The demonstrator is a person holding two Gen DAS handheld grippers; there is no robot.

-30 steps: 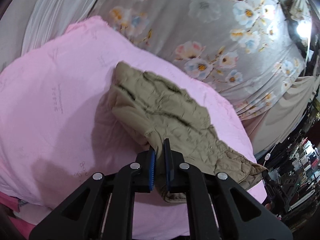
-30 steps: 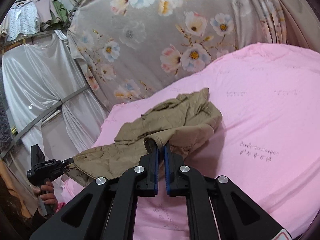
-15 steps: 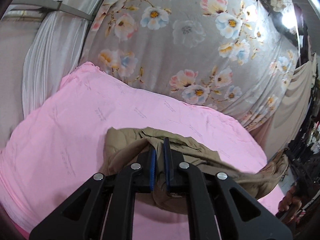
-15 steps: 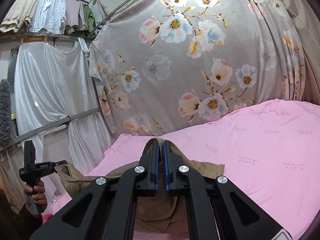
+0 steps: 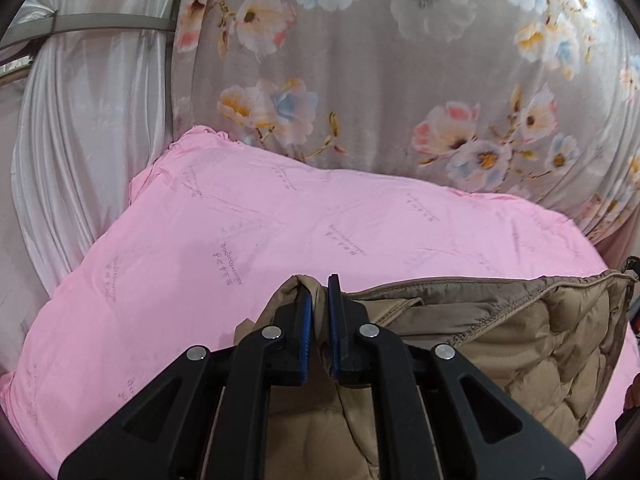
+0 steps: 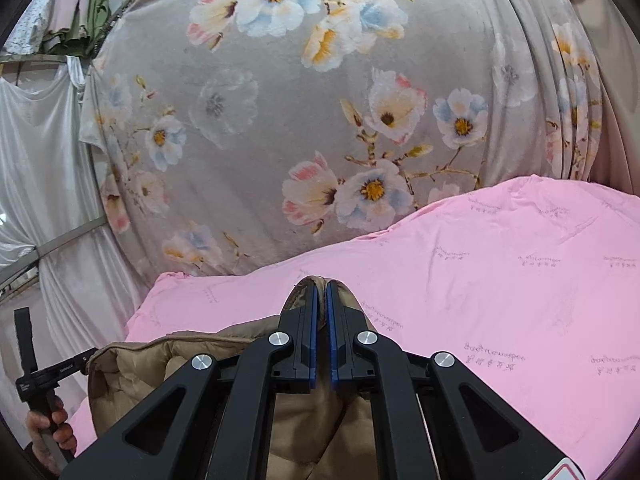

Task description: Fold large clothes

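Observation:
A tan quilted jacket (image 5: 520, 344) hangs stretched between my two grippers above the pink bed sheet (image 5: 280, 232). My left gripper (image 5: 319, 292) is shut on one edge of the jacket, with fabric bunched between the blue pads. My right gripper (image 6: 321, 296) is shut on another edge of the jacket (image 6: 160, 376), which sags down to the lower left. The other gripper and the hand that holds it (image 6: 44, 384) show at the left of the right wrist view.
A grey floral curtain (image 5: 400, 80) hangs behind the bed. White drapes (image 5: 80, 120) hang at the left with a metal rail. Clothes hang on a rack (image 6: 68, 12) at the top left. The pink sheet (image 6: 520, 280) spreads wide to the right.
Both grippers have lifted the jacket off the sheet and pulled its edge taut between them. The views have tilted up toward the curtain.

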